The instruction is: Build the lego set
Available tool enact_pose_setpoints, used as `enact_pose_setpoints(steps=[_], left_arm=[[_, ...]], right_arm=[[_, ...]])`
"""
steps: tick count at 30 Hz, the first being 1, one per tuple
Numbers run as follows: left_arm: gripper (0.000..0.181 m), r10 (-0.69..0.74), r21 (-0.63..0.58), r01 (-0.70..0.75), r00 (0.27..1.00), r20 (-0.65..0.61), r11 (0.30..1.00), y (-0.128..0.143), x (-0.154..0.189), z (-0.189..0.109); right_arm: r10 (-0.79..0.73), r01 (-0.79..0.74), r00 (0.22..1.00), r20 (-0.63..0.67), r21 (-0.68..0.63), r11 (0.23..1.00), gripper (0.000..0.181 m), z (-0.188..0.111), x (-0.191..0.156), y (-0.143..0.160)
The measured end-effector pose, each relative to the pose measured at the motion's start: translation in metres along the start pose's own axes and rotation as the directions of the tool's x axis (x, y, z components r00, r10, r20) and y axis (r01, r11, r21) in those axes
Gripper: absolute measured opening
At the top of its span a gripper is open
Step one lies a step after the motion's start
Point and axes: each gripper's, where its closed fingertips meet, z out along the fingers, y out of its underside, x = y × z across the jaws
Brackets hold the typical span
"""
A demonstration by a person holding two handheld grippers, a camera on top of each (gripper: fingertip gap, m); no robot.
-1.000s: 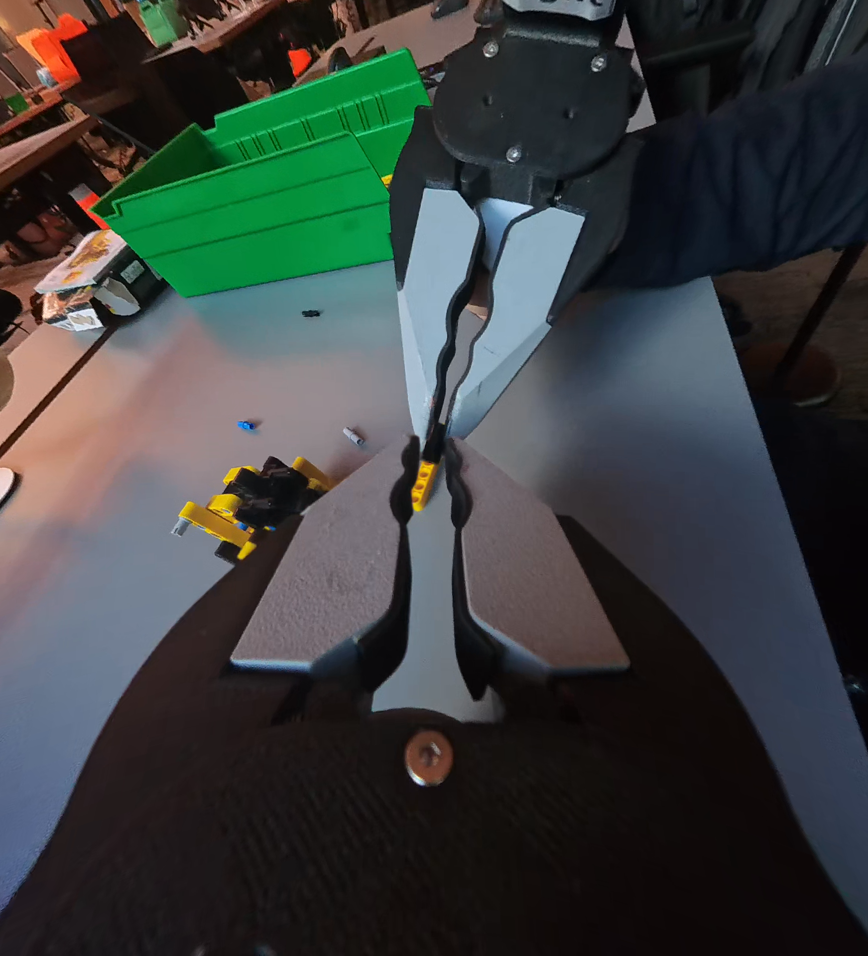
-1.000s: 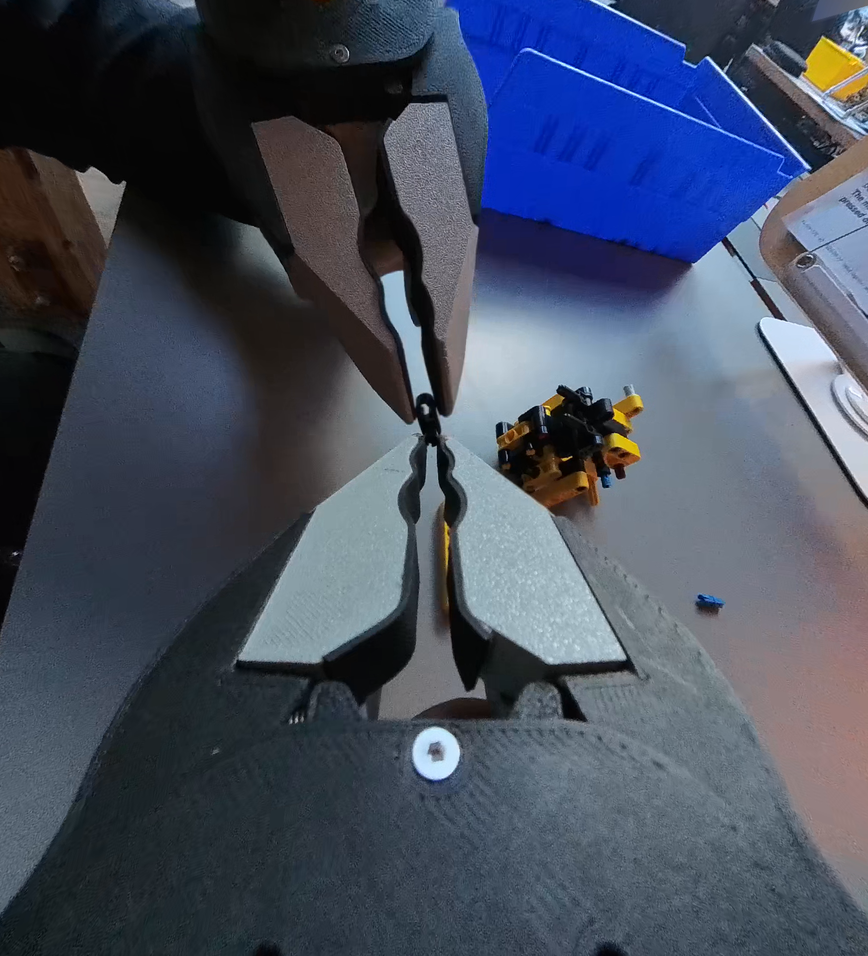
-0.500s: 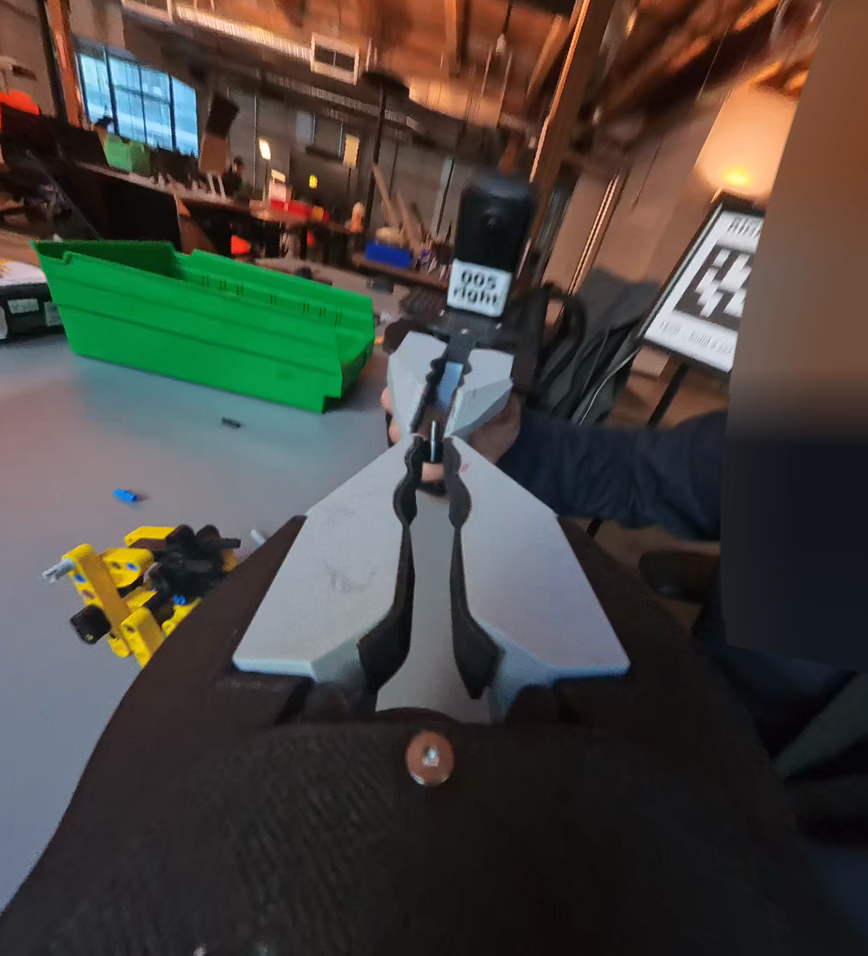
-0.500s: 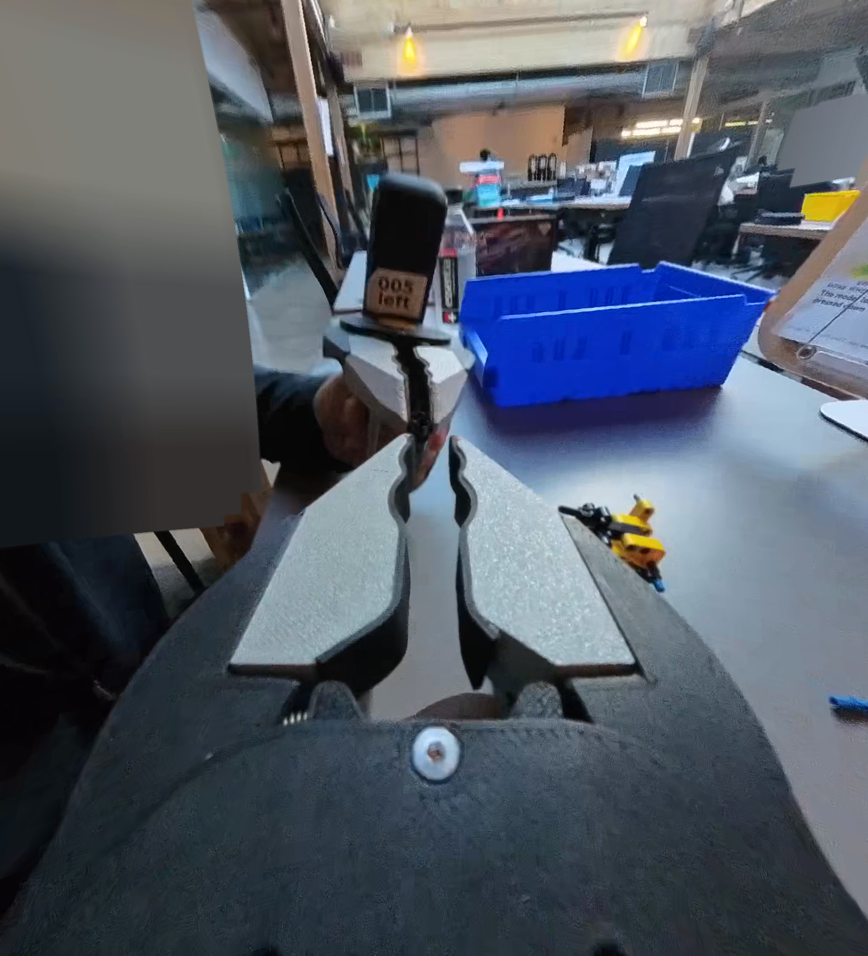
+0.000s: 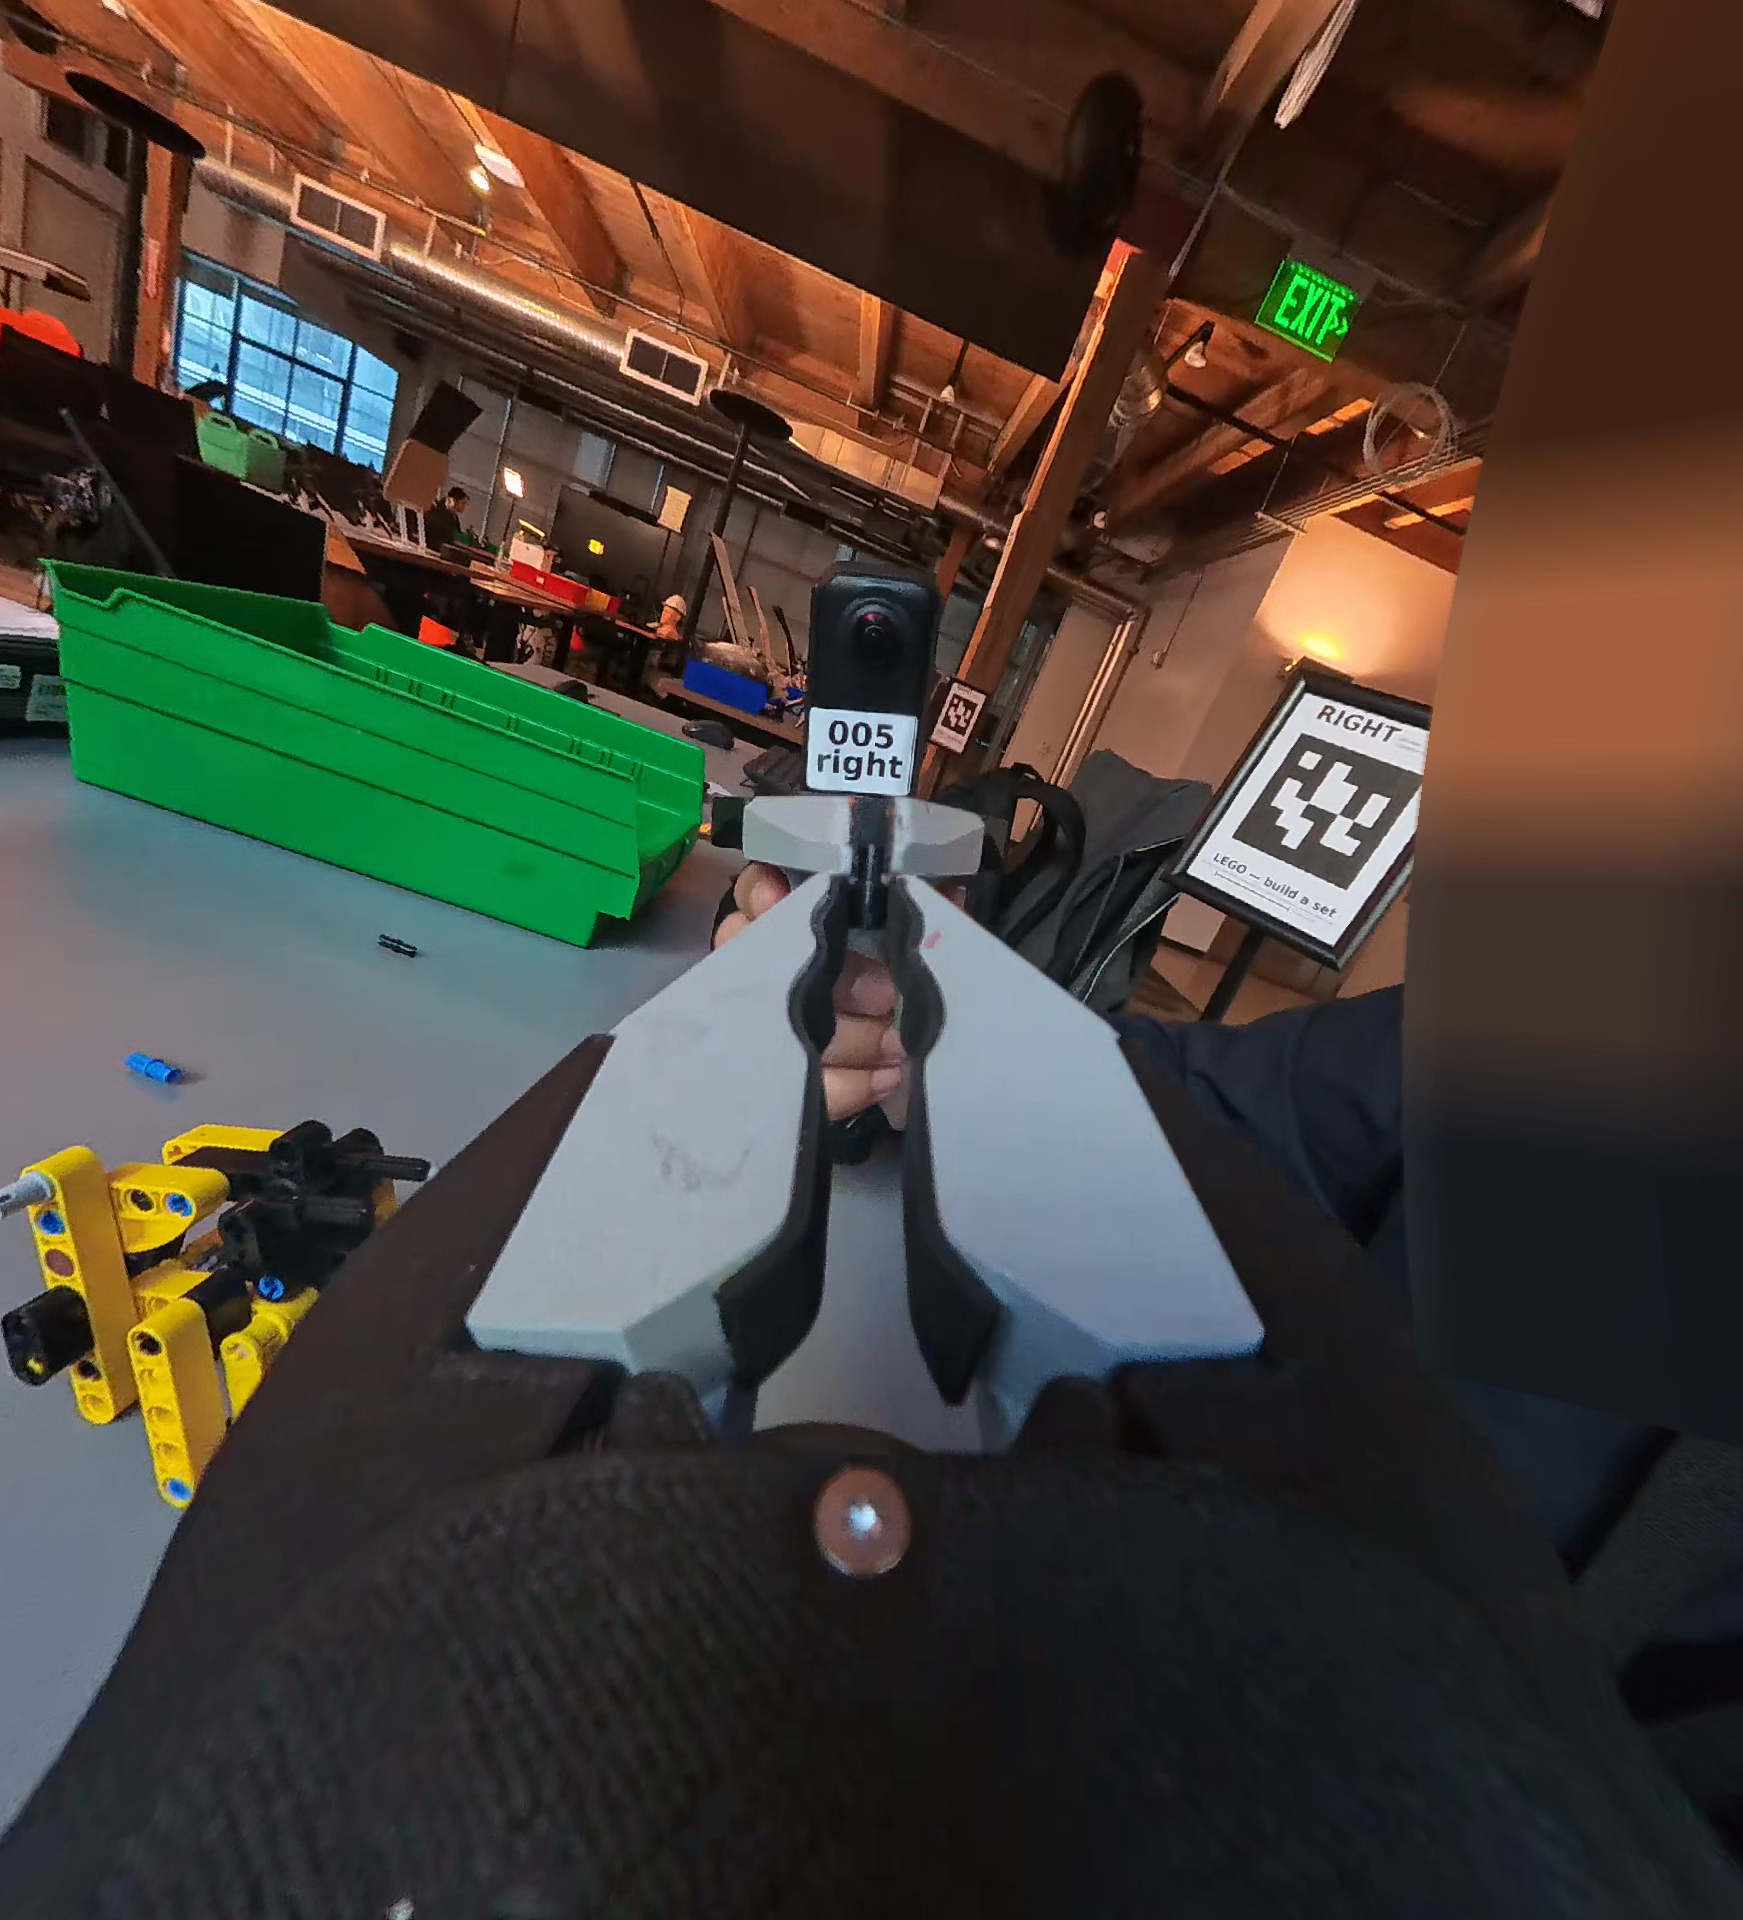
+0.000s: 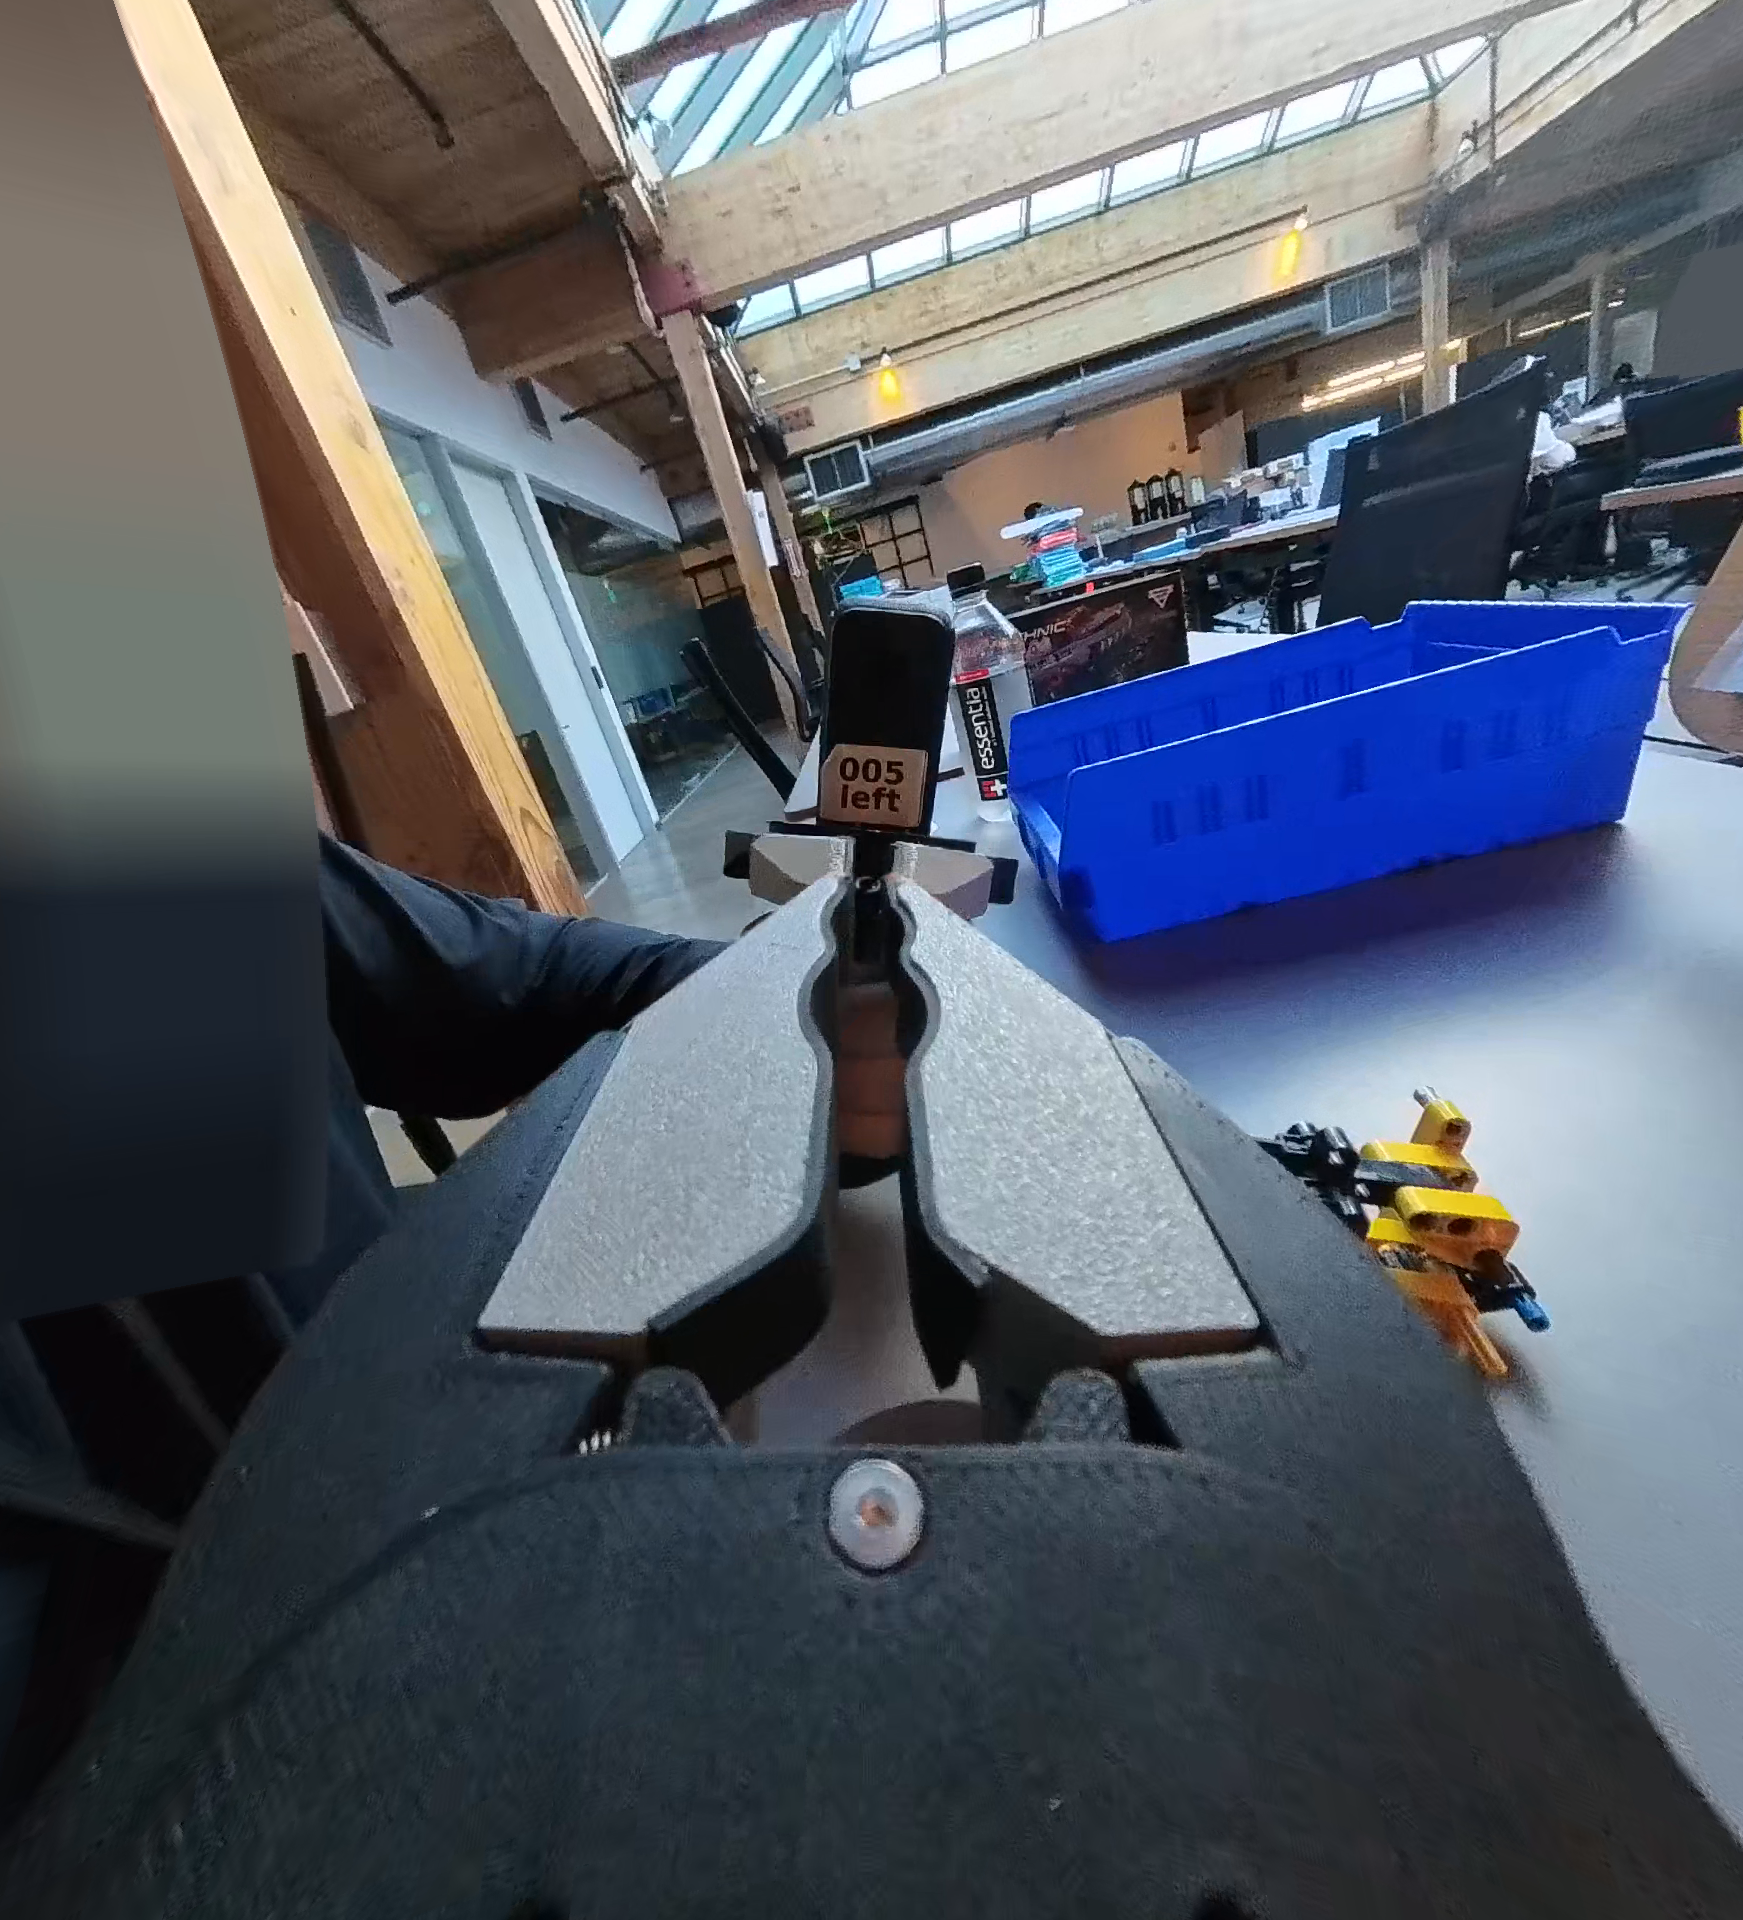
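My left gripper [image 5: 867,902] and right gripper [image 6: 867,896] meet tip to tip, level above the table's near edge. Each shows in the other's view, the right gripper [image 5: 862,844] and the left gripper [image 6: 867,864]. Both are nearly shut on a small black Lego piece [image 5: 868,885], also seen in the right wrist view [image 6: 867,916]. I cannot tell if it is one part or two joined. A yellow-and-black Lego assembly [image 5: 150,1278] lies on the grey table [image 5: 223,956], left of my left gripper and right of my right gripper [image 6: 1418,1216].
A green bin [image 5: 347,748] stands at the table's back in the left wrist view, and a blue bin [image 6: 1314,769] in the right wrist view. A loose blue pin [image 5: 152,1068] and a black pin [image 5: 396,944] lie on the table. A water bottle [image 6: 986,707] stands beside the blue bin. The yellow-and-black Lego assembly [image 5: 150,1278] is about 15 cm from both grippers' fingertips.
Both grippers have swung up from pointing down at the table to level, still tip to tip. The yellow piece seen between my left fingertips no longer shows.
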Motion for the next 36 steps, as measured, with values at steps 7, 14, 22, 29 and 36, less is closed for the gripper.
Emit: enact_pose_setpoints(steps=[7, 14, 22, 29, 36], left_arm=[[0.005, -0.056, 0.049, 0.055, 0.998, 0.012, 0.997, -0.005, -0.004, -0.001], [0.005, 0.000, 0.076, -0.011, 0.990, 0.143, 0.997, -0.010, -0.016, -0.007], [0.005, -0.016, -0.034, 0.022, 0.988, 0.156, 0.999, 0.011, -0.017, -0.007], [0.005, -0.117, -0.038, 0.124, 0.982, 0.146, 0.992, 0.020, -0.033, -0.006], [0.004, -0.022, -0.066, 0.037, 0.975, 0.220, 0.997, 0.018, -0.044, -0.009]], right_arm=[[-0.014, 0.015, 0.999, -0.030, 0.032, 0.999, 0.001, 0.004, 0.005, -0.003], [0.023, -0.014, 0.989, -0.148, 0.061, 0.998, 0.000, 0.012, 0.019, -0.008], [0.174, -0.104, 0.976, -0.134, 0.415, 0.904, 0.000, -0.012, 0.034, -0.069], [0.164, -0.091, 0.962, -0.219, 0.309, 0.947, 0.000, -0.036, 0.055, -0.057], [-0.184, -0.154, 0.827, -0.532, -0.528, 0.835, 0.001, -0.098, 0.128, 0.071]])
